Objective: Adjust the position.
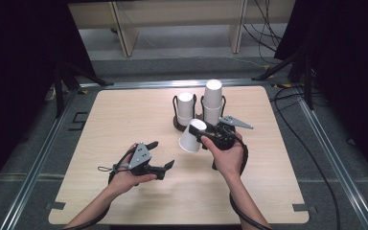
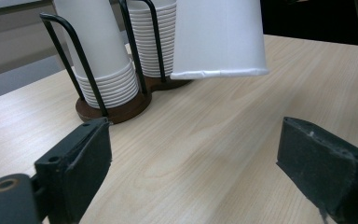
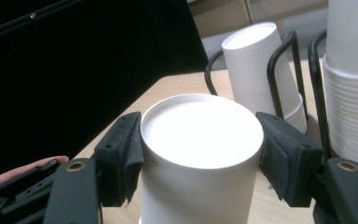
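Two grippers work over a pale wooden table (image 1: pixel 124 115) that takes up the middle of the high view, and at its far centre stands a dark rack (image 1: pixel 178 123) with two stacks of white paper cups, the shorter stack (image 1: pixel 185 108) left of the taller stack (image 1: pixel 212 100). Just below the rack in that view the right gripper (image 1: pixel 202 135) is clamped on a single paper cup (image 1: pixel 192 135), its pads pressing either side near the closed bottom (the right gripper view looks straight onto that flat base (image 3: pixel 200 133)). The cup hangs clear of the table, tilted, its long axis running from the grip down and to the left, with the open rim facing lower left. That rim points toward the left gripper (image 1: pixel 163 155), which sits in the lower left-centre of the high view with jaws apart and nothing between them; in the left gripper view the cup (image 2: pixel 219 37) hangs at upper centre, ahead of and above the gap. The right hand is plainly the nearer one, since it has the cup. No brand, label or writing can be read on the cups or the rack.
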A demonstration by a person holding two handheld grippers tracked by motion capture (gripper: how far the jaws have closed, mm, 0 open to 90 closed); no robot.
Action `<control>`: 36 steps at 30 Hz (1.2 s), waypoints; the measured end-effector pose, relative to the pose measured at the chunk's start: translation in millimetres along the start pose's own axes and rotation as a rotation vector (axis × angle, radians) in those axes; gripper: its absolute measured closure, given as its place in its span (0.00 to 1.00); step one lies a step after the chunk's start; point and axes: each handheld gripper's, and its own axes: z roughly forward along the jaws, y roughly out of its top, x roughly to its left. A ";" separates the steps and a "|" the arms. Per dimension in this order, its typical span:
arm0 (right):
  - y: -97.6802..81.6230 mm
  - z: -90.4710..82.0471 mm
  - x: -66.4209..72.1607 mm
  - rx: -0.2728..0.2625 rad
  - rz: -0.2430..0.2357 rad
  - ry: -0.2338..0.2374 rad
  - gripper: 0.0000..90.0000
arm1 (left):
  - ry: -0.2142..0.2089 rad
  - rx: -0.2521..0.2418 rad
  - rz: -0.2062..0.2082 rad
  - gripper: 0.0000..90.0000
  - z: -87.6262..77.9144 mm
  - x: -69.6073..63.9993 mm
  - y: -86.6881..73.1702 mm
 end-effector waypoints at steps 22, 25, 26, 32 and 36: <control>0.9 6.1 -8.3 0.101 0.133 -0.011 0.39 | -0.037 0.001 -0.011 0.09 6.4 -14.4 -10.4; 1.6 6.7 -9.1 0.107 0.162 -0.007 0.39 | -0.039 0.015 -0.010 0.08 6.2 -14.5 -10.0; 1.8 7.7 -11.5 0.116 0.204 -0.005 0.39 | -0.036 0.012 -0.009 0.08 6.9 -14.9 -10.2; -0.2 10.3 -15.9 0.108 0.254 0.005 0.39 | -0.038 -0.003 -0.008 0.07 7.6 -16.0 -8.4; -1.5 13.6 -14.6 0.112 0.247 0.007 0.39 | -0.032 0.002 -0.008 0.07 7.0 -16.0 -8.1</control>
